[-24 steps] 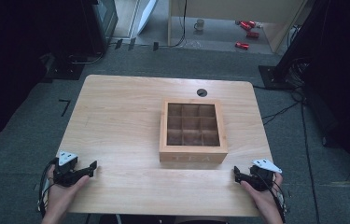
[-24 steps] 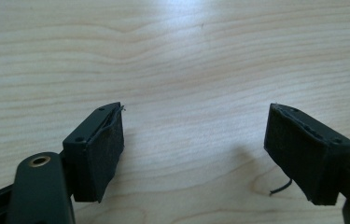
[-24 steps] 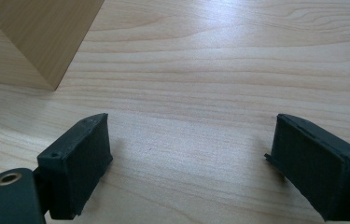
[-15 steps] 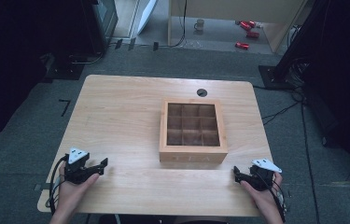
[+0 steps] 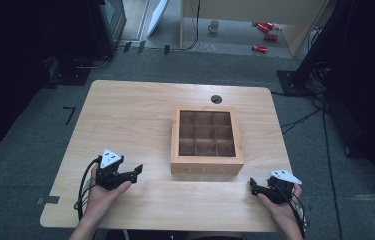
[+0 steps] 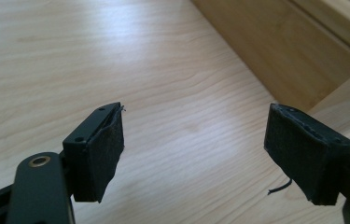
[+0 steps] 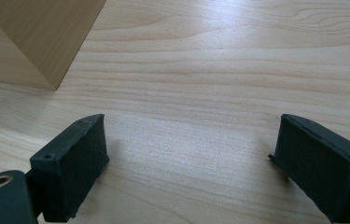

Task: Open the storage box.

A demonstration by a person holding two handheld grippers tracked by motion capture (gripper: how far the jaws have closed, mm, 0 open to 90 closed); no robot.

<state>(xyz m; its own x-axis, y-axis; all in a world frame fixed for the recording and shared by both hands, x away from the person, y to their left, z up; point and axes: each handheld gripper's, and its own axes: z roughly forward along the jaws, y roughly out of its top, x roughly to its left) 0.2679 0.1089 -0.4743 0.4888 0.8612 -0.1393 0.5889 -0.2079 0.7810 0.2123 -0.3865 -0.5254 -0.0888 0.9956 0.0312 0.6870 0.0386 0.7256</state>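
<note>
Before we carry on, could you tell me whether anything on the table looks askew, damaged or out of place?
Nothing stands out. The wooden box sits square on the table, its compartments looking empty. The left gripper and right gripper are open with nothing between them.

The desk (image 5: 140,120) was pale wood with fine grain. The compartmented tea box (image 5: 206,167) was honey-brown. Both tongs (image 5: 136,171) (image 5: 253,186) were black, topped with grey plates.

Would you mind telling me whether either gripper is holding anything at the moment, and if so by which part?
Nothing is held. The left gripper and the right gripper both stand open over the table, apart from the wooden box.
</note>
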